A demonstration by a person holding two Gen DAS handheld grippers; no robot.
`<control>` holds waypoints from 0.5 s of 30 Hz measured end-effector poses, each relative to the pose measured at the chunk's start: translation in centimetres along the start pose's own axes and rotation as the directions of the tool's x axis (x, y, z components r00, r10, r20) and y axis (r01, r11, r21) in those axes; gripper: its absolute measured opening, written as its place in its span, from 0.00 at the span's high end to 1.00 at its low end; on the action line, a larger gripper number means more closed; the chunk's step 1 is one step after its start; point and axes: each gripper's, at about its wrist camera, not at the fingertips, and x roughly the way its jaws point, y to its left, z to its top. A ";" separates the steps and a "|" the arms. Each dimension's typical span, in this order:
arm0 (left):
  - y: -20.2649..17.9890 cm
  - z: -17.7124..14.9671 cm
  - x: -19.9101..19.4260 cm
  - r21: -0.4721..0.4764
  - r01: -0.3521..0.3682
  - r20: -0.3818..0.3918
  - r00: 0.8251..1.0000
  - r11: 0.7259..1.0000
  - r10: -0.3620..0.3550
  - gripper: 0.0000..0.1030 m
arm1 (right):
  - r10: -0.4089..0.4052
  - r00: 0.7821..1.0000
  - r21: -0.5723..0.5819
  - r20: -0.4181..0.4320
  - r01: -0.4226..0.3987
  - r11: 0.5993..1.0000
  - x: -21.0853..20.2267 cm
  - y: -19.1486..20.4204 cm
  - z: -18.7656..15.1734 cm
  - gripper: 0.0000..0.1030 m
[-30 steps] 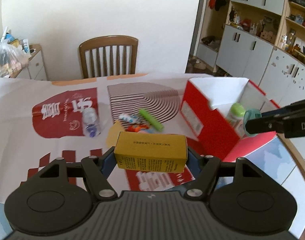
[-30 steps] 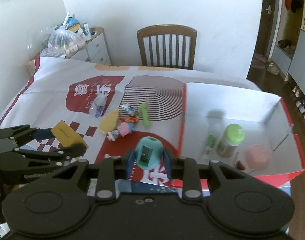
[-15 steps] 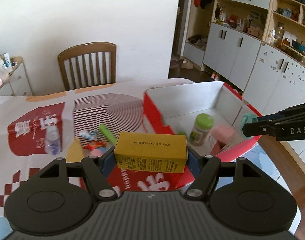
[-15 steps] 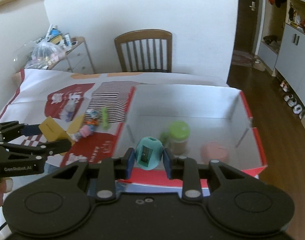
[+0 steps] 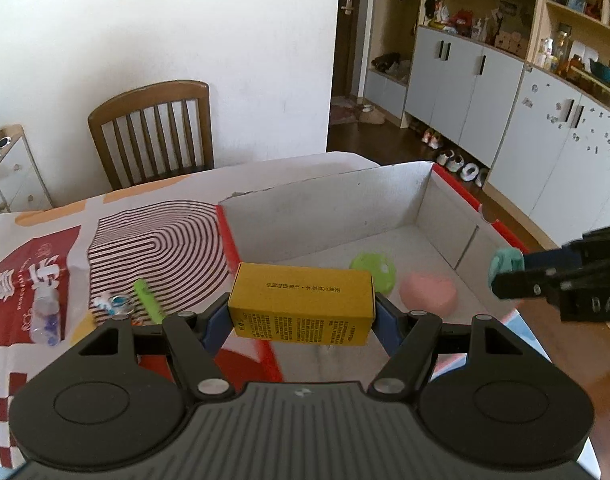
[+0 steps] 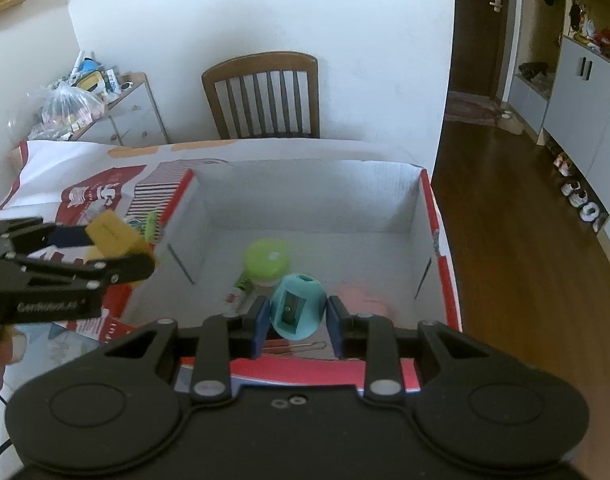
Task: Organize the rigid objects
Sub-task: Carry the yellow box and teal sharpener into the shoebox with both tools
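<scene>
My left gripper point(image 5: 301, 322) is shut on a yellow carton point(image 5: 303, 304) and holds it above the left front edge of the red-and-white box point(image 5: 345, 204). It also shows in the right wrist view point(image 6: 117, 240). My right gripper point(image 6: 298, 322) is shut on a teal egg-shaped pencil sharpener point(image 6: 299, 306) above the box's front part point(image 6: 313, 196). The sharpener shows at the right in the left wrist view point(image 5: 505, 262). Inside the box lie a green-lidded jar point(image 6: 265, 262) and a pink object point(image 5: 427, 292).
On the patterned tablecloth point(image 5: 153, 240) left of the box lie a green marker point(image 5: 147, 300), a small clear bottle point(image 5: 45, 316) and small toys point(image 5: 113, 304). A wooden chair point(image 5: 153, 132) stands behind the table. Cabinets point(image 5: 545, 128) line the right side.
Both grippers have moved right and forward with their loads, from over the tablecloth to over the box. The box now fills the middle of both views.
</scene>
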 end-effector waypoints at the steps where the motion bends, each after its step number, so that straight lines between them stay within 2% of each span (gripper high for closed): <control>1: -0.2 0.4 0.7 -0.001 -0.009 -0.006 1.000 1.000 0.009 0.31 | 0.001 1.000 -0.003 -0.002 -0.001 1.000 0.3 -0.3 0.0 0.71; 8: -1.9 3.9 4.6 0.035 -0.037 -0.022 0.999 0.999 0.038 0.31 | 0.013 0.999 -0.011 -0.030 -0.013 1.000 2.6 -2.0 0.5 0.71; 15: -3.2 5.9 9.6 0.048 -0.022 -0.095 0.995 0.999 0.026 0.31 | 0.001 0.999 -0.043 -0.047 -0.003 0.999 5.1 -2.7 1.2 0.71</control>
